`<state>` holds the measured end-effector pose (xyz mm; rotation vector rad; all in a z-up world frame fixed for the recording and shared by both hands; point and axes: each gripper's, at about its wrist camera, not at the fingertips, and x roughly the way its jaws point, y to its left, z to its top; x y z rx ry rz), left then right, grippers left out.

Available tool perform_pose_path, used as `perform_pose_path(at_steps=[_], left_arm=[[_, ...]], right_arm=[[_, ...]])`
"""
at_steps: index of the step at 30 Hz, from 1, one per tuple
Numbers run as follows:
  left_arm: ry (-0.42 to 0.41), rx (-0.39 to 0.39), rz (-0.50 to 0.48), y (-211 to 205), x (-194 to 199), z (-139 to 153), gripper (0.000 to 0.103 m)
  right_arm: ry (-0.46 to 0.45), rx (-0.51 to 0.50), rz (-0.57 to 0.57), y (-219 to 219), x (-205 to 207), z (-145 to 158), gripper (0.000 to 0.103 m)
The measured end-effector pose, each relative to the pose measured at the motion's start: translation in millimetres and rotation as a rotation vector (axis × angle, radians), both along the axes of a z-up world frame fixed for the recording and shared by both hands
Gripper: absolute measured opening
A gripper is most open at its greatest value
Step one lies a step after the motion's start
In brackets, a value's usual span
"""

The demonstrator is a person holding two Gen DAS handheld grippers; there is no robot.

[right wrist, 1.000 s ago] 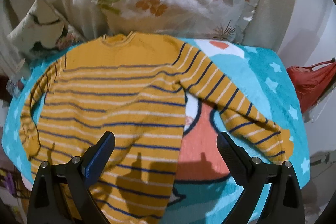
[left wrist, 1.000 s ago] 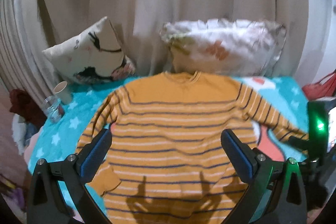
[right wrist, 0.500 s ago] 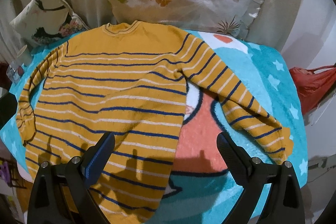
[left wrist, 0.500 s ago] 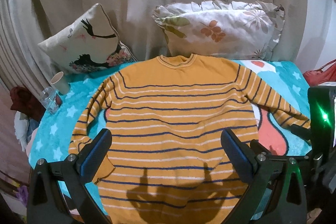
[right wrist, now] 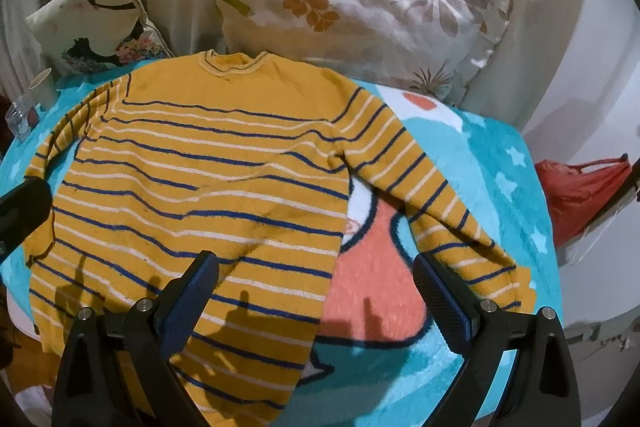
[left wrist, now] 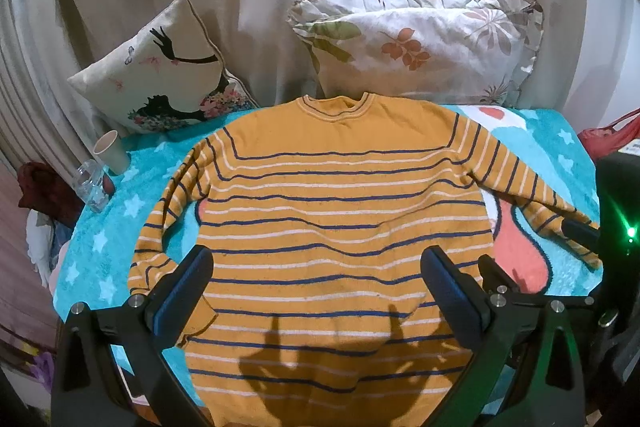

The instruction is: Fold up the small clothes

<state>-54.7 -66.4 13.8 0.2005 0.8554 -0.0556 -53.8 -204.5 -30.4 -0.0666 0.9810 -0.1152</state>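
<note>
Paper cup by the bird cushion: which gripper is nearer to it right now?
Left. The left gripper hangs open over the sweater's lower middle; the paper cup is up-left. The right gripper is farther right, over the sweater's right edge.

Two pillows (left wrist: pixel 420 47), cup (left wrist: pixel 111 147), blanket (left wrist: pixel 108 227)

one sweater (left wrist: pixel 336 227), yellow with blue and white stripes, two sleeves. two pillows: one bird-print pillow (left wrist: pixel 160 75), one leaf-print pillow (left wrist: pixel 420 47). one blanket (left wrist: pixel 112 239) with stars. one paper cup (left wrist: pixel 110 147). one clear bottle (left wrist: pixel 91 185). one red bag (right wrist: pixel 580 191). two grippers: left gripper (left wrist: pixel 320 291), right gripper (right wrist: pixel 316 291), each with two jaws, spread apart.
</note>
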Motion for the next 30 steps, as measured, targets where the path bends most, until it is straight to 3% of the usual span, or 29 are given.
perform_pose_path(at_steps=[30], left_arm=[[0.038,0.037,0.021,-7,6,-12,0.103]], right_arm=[[0.026,0.028,0.018,-6,8,-9,0.099]])
